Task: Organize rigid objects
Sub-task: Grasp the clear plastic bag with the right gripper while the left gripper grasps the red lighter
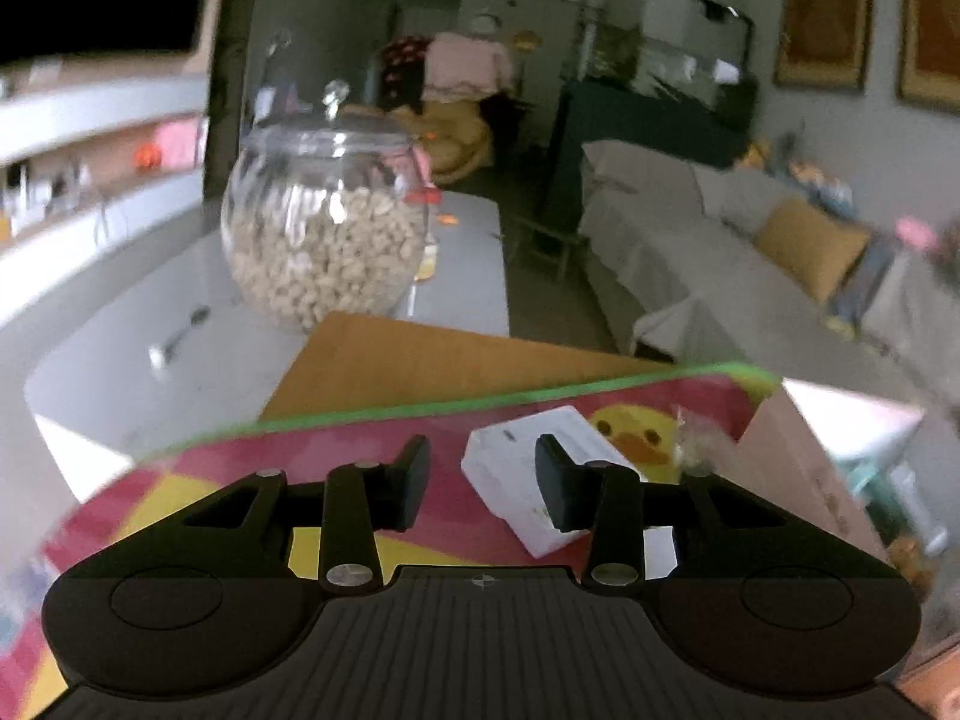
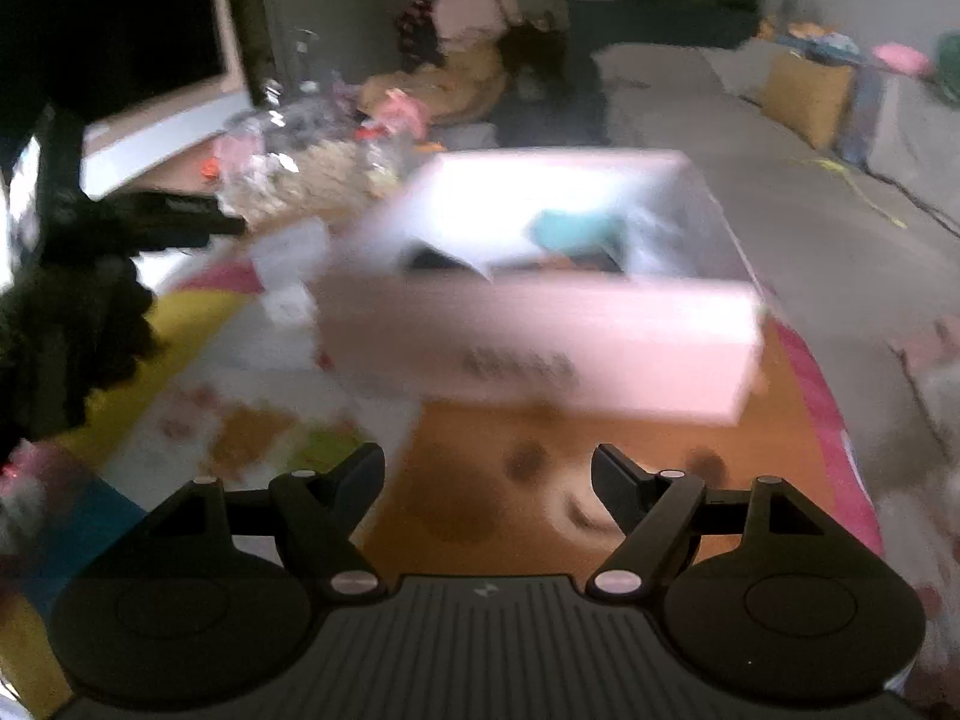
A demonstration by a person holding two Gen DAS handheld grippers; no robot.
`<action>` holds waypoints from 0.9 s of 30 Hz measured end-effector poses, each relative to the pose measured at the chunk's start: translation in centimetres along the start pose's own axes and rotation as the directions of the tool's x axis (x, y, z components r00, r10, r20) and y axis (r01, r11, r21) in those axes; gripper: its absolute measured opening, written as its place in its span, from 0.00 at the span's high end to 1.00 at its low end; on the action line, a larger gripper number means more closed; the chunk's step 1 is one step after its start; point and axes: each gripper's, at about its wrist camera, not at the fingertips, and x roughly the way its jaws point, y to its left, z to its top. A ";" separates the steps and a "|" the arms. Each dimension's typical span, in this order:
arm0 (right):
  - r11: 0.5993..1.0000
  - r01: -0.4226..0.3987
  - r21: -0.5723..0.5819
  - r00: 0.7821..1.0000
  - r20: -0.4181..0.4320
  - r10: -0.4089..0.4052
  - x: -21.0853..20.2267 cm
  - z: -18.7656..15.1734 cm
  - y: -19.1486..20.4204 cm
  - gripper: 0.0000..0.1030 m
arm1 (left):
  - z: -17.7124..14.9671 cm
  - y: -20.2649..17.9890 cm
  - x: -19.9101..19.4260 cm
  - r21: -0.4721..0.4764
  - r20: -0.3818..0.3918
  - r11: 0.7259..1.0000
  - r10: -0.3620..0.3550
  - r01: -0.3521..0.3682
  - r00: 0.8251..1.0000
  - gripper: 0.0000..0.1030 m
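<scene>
Hovering my left gripper over the cartoon mat, fingers spread and gripping nothing. A small white box lies on the mat just ahead and right of the fingertips, behind the right one, its long axis running diagonally across the gap. My right gripper is likewise spread and empty, facing the pink cardboard box near the mat's far right corner. That box holds something teal and something dark; blur prevents identification, probably sorted items. The left gripper is nearer the white box. A glass jar of nuts stands on the grey table beyond the mat's far edge.
</scene>
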 end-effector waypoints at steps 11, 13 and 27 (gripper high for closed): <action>0.961 -0.086 -0.261 0.987 -0.157 0.045 10.8 16.4 11.6 0.35 | -4.4 2.6 -2.8 -0.088 -0.076 0.968 -0.243 0.237 0.967 0.59; 0.956 0.000 -0.293 0.976 -0.209 -0.064 15.1 17.3 12.3 0.47 | -4.5 2.6 -2.9 -0.073 -0.070 0.970 -0.236 0.231 0.969 0.59; 0.947 0.057 -0.315 0.891 -0.412 -0.191 23.1 15.0 12.9 0.73 | -4.4 2.7 -2.8 -0.063 -0.137 0.981 -0.190 0.183 0.972 0.60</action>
